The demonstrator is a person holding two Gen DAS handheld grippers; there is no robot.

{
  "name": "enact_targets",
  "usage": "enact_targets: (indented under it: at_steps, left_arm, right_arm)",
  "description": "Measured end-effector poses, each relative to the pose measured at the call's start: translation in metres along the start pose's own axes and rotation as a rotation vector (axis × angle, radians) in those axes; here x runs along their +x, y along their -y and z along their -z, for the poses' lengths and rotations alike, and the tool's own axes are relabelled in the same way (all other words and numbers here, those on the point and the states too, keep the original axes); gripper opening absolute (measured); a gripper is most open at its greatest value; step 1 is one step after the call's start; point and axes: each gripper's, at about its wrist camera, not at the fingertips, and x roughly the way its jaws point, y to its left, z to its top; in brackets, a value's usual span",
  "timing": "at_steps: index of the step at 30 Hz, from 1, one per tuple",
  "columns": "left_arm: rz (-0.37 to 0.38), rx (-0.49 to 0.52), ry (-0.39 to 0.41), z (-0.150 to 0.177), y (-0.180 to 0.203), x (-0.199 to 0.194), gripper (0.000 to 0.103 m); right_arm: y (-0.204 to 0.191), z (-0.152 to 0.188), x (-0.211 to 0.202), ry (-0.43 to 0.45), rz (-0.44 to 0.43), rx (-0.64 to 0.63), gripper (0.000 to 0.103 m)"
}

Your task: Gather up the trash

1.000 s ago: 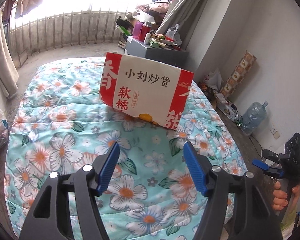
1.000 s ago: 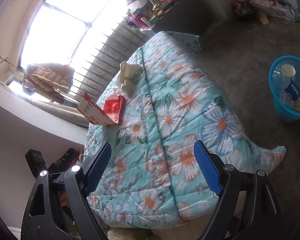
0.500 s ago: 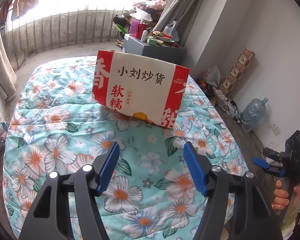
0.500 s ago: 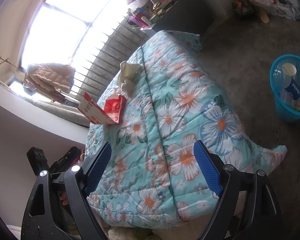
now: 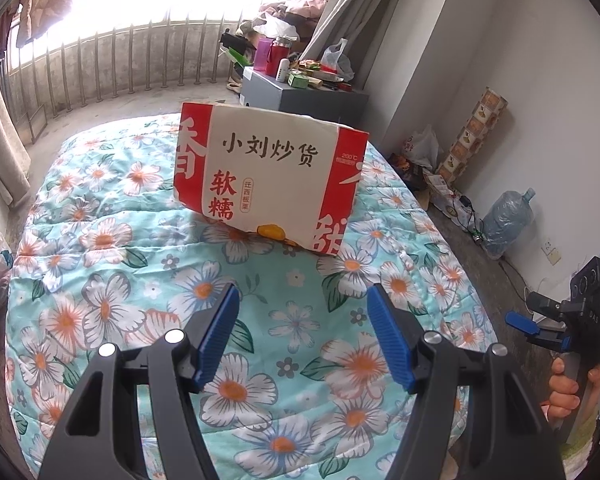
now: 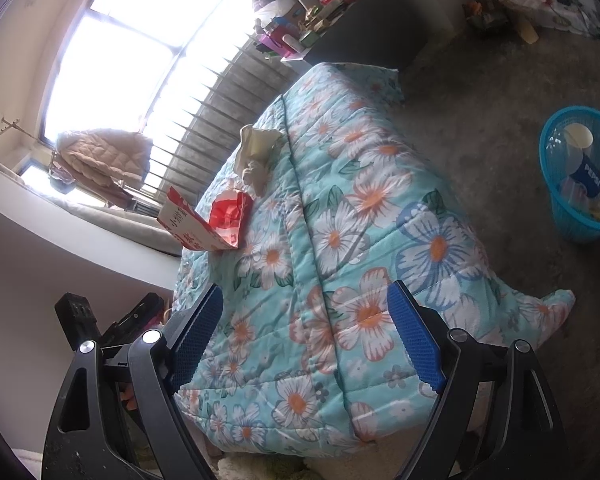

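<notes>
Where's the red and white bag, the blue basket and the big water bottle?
Bag point(image 5: 268, 172): left wrist view, middle of its white front.
Basket point(image 6: 568, 222): right wrist view, its outer wall.
Water bottle point(image 5: 506, 222): left wrist view, middle of its body.

Right gripper point(image 6: 304, 336) hovers over the bed point(image 6: 340, 248) foot, jaws spread, empty; red-white bag point(image 6: 204, 224) on the bed's far left side; crumpled paper point(image 6: 256, 156) beyond it; blue bin point(image 6: 584, 172) on floor right of bed.
</notes>
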Motion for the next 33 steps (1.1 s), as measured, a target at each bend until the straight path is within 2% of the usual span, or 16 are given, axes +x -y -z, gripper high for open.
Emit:
enact_targets:
  at_steps: [33]
  left_arm:
    - [-0.001,0.003,-0.001,0.0004,0.0025,-0.0006,0.064]
  right_arm:
    - [-0.0021,0.0025,0.0029,0.0,-0.008,0.006,0.08]
